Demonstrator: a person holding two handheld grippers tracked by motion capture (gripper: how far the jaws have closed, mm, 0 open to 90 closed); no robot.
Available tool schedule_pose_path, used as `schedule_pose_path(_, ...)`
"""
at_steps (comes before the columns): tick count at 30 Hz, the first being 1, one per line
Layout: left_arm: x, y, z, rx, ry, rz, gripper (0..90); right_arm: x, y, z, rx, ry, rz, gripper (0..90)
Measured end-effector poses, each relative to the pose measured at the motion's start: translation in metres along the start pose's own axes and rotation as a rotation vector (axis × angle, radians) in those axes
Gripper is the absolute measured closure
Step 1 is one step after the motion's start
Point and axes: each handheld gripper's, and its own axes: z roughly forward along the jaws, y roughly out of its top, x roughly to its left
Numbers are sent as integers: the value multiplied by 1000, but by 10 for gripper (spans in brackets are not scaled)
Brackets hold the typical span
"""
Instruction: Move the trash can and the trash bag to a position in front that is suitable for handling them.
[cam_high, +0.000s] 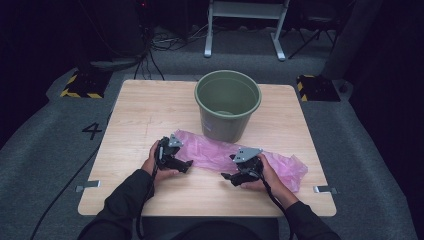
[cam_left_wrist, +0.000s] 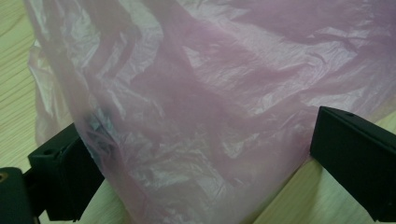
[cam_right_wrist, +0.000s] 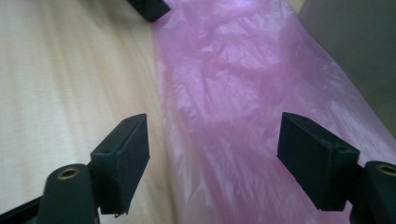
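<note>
Here, both hand-held grippers sit at 6 o'clock on the counter (cam_high: 135, 107). Left hand-held gripper (cam_high: 186, 167): jaws apart, pink bag (cam_high: 215, 152) draped between them. Right hand-held gripper (cam_high: 226, 177): jaws apart over the bag's edge, gripping nothing. Bag lies flat mid-counter. Green bucket (cam_high: 227, 105) stands behind, at 12 o'clock.

Bag (cam_high: 215, 152): thin, glossy, crinkled pink plastic film. Tabletop (cam_high: 145, 107): pale, matt wood grain. Bucket (cam_high: 227, 107): smooth, matt green plastic. Floor (cam_high: 45, 135): rough grey carpet.
</note>
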Motion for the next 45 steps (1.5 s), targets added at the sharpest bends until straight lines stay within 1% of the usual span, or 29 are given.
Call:
schedule_pose_path(2,-4,3,2,0,-8,6,17,-5,-2,5,0,18,34,232)
schedule_pose_path(4,-9,5,5,0,-18,15,17,-9,-4,9,0,5,48,229)
schedule_pose_path(8,-14,9,9,-1,-34,23,16,-16,-10,13,24,-9,55,220)
schedule_pose_path(11,-14,9,9,-1,-34,25,16,-20,-14,12,20,-6,92,236)
schedule_pose_path(13,-14,9,9,-1,-37,23,17,-22,-17,10,17,7,111,249)
schedule_pose_path(14,-13,9,8,1,-32,27,16,-22,-18,9,19,7,113,251)
schedule_pose_path(17,-13,8,8,1,-34,14,18,-22,-20,5,26,-2,107,259)
schedule_pose_path(18,-11,8,7,2,-26,18,18,-23,-24,0,29,-8,109,259)
schedule_pose_path(19,-11,7,6,3,-17,5,18,-24,-25,-1,32,-10,115,259)
schedule_pose_path(21,-9,7,6,1,-12,7,21,-25,-28,-4,37,-17,128,265)
schedule_pose_path(23,-9,7,6,1,-11,5,21,-28,-31,-8,39,-22,136,309)
schedule_pose_path(24,-9,7,6,1,-11,4,21,-29,-32,-9,35,-27,150,359)
schedule_pose_path(25,-9,6,6,1,-10,4,21,-31,-33,-10,27,-34,169,381)
schedule_pose_path(26,-9,6,6,2,-10,2,21,-31,-34,-10,21,-34,169,386)
schedule_pose_path(28,-9,6,6,-2,-11,-2,21,-32,-33,-10,20,-31,167,451)
schedule_pose_path(29,-9,6,6,-2,-11,-2,21,-32,-33,-10,20,-31,167,451)
schedule_pose_path(30,-10,6,3,7,12,7,22,-32,-32,-9,18,-31,165,526)
schedule_pose_path(31,-11,5,2,0,30,21,30,-32,-31,-9,16,-30,165,553)
schedule_pose_path(32,-13,5,-1,-13,48,30,62,-32,-31,-8,13,-30,165,581)
schedule_pose_path(34,-16,6,-6,-24,78,49,210,-32,-30,-7,5,-35,167,641)
schedule_pose_path(35,-16,6,-9,-37,87,53,187,-33,-30,-6,5,-33,165,665)
schedule_pose_path(36,-15,5,-13,-52,80,53,137,-33,-30,-6,3,-36,164,690)
schedule_pose_path(37,-14,4,-17,-73,68,48,165,-34,-30,-6,0,-40,166,709)
schedule_pose_path(38,-12,3,-21,-85,69,42,187,-35,-30,-6,-4,-44,170,732)
schedule_pose_path(39,-11,2,-25,-91,72,37,163,-35,-31,-6,-7,-46,170,752)
schedule_pose_path(41,-7,-1,-33,-93,81,34,175,-37,-32,-6,-14,-49,174,787)
schedule_pose_path(42,-6,-3,-36,-88,93,26,176,-38,-33,-6,-17,-51,174,809)
schedule_pose_path(43,-4,-5,-40,-83,92,18,176,-38,-33,-7,-17,-52,175,825)
schedule_pose_path(45,2,-10,-51,-91,51,0,194,-39,-34,-7,-15,-53,171,852)
